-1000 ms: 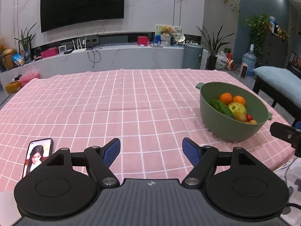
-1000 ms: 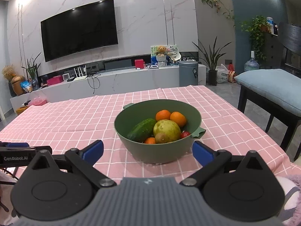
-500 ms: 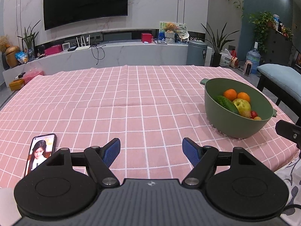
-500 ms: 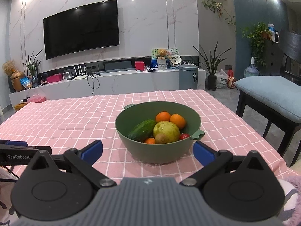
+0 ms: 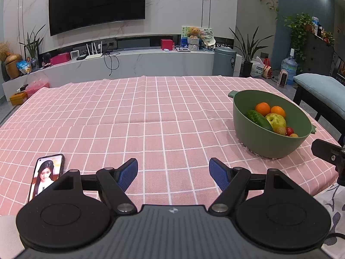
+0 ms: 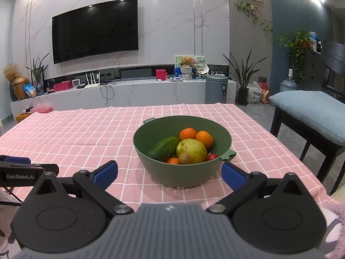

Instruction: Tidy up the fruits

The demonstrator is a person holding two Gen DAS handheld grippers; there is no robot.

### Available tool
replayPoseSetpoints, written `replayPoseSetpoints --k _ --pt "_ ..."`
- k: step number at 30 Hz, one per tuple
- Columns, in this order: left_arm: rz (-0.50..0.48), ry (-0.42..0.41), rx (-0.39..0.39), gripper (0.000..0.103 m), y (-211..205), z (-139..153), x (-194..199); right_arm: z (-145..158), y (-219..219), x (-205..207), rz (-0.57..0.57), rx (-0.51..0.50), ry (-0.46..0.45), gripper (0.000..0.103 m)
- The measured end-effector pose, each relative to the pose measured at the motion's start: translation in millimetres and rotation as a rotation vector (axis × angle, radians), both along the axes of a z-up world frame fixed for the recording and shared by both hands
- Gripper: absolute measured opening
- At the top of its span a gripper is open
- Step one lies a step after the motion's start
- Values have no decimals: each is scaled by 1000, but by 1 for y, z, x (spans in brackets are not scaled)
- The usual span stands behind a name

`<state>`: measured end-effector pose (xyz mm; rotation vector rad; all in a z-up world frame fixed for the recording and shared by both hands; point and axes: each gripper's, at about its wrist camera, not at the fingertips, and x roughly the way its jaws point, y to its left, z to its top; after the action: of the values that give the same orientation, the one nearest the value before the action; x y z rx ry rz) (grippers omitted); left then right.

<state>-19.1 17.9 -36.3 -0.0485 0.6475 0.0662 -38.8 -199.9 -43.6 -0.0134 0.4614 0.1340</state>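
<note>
Currently both grippers, left gripper (image 5: 173, 173) and right gripper (image 6: 169, 172), are hovering wide, holding nothing. Fruits (image 6: 189, 147) are sitting inside green bowl (image 6: 183, 172); either sorting finished or unloading pending.

We see a round green plastic bowl (image 6: 182, 168) with small side handles standing upright on the worktop's right side. Inside lie a dark green cucumber (image 6: 163, 147), a large yellow-green pear (image 6: 191, 151), two oranges (image 6: 187, 134) behind, and a small red tomato (image 6: 212, 156).
</note>
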Motion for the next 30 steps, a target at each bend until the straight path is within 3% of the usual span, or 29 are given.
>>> replayPoseSetpoints --k 30 --pt "-20 -29 25 88 -6 5 -2 0 4 -2 15 -6 -9 98"
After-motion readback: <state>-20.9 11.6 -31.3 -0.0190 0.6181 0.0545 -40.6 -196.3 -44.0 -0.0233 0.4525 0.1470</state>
